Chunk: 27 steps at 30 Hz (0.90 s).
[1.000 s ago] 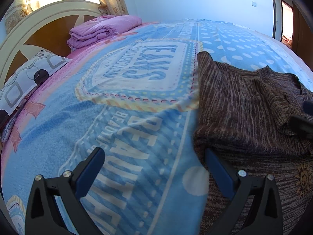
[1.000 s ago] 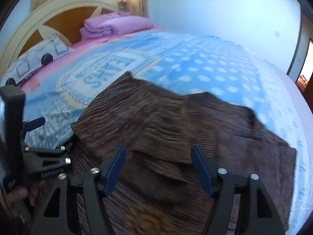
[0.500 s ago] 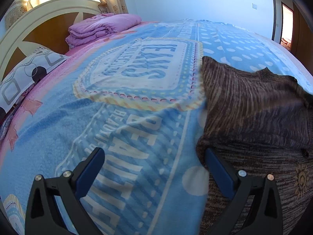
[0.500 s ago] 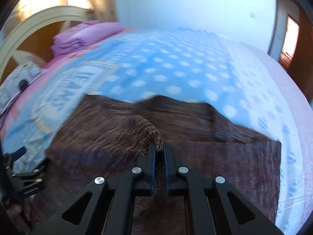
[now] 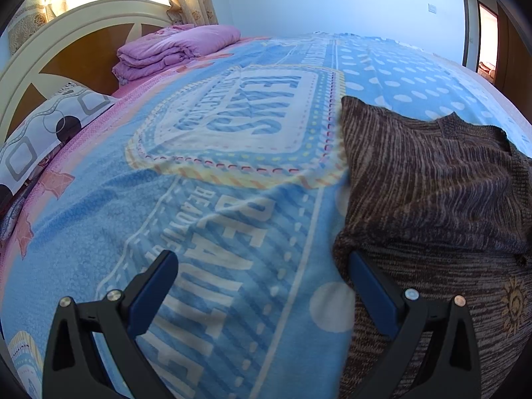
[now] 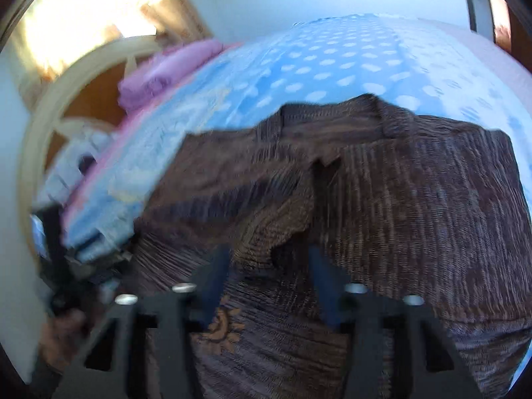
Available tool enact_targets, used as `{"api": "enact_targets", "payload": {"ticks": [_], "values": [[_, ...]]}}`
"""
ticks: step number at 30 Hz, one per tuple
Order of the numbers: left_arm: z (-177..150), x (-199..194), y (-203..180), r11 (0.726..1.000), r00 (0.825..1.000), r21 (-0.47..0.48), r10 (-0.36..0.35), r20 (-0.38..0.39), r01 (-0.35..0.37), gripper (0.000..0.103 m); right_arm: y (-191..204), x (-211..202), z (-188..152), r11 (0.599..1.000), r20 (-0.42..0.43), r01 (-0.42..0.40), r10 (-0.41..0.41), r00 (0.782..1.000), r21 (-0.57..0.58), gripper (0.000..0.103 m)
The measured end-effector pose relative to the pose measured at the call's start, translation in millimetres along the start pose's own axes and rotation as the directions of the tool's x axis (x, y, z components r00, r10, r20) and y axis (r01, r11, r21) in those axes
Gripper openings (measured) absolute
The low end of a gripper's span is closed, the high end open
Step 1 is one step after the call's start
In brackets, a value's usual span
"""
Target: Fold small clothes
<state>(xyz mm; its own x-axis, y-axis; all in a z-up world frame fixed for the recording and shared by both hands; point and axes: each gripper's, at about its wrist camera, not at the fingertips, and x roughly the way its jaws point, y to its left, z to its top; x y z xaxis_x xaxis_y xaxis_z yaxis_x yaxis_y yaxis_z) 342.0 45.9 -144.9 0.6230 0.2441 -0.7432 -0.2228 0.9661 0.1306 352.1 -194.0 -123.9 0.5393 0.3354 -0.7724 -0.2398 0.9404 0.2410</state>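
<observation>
A brown striped knit sweater (image 5: 432, 179) lies on the blue blanket (image 5: 216, 199), its left side folded over the body. A small sun emblem (image 5: 513, 302) shows near its lower part. My left gripper (image 5: 262, 282) is open and empty, low over the blanket, its right finger touching the sweater's left edge. In the blurred right wrist view the sweater (image 6: 382, 199) fills the middle, with the emblem (image 6: 222, 329) near the fingers. My right gripper (image 6: 266, 276) is open just above the sweater, holding nothing.
A folded pink quilt (image 5: 173, 53) lies by the cream and wood headboard (image 5: 66, 46). A patterned pillow (image 5: 43, 133) sits at the left. A doorway (image 5: 487, 40) is at the far right. The other gripper and hand (image 6: 63, 299) show at the left.
My right gripper was shut on a pinch of sweater half a second ago; it has let go, opened and swung, blurring its view. The left gripper has hardly moved.
</observation>
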Motion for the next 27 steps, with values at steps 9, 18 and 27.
{"api": "enact_targets", "payload": {"ticks": [9,18,27], "values": [[0,0,1,1.000,1.000,-0.007,-0.008,-0.002,0.008,0.103,7,-34,-5,0.993,0.026,0.048,-0.045,0.999,-0.108,0.002],[-6,-28,23,0.996,0.997,-0.089,-0.006,0.083,0.014,0.103,-5,-38,0,0.987,0.071,0.122,-0.115,0.991,-0.108,0.003],[22,-24,-16,0.997,0.991,0.028,0.066,0.119,-0.070,0.103,-13,22,42,0.998,-0.012,-0.019,0.018,1.000,-0.061,0.004]]}}
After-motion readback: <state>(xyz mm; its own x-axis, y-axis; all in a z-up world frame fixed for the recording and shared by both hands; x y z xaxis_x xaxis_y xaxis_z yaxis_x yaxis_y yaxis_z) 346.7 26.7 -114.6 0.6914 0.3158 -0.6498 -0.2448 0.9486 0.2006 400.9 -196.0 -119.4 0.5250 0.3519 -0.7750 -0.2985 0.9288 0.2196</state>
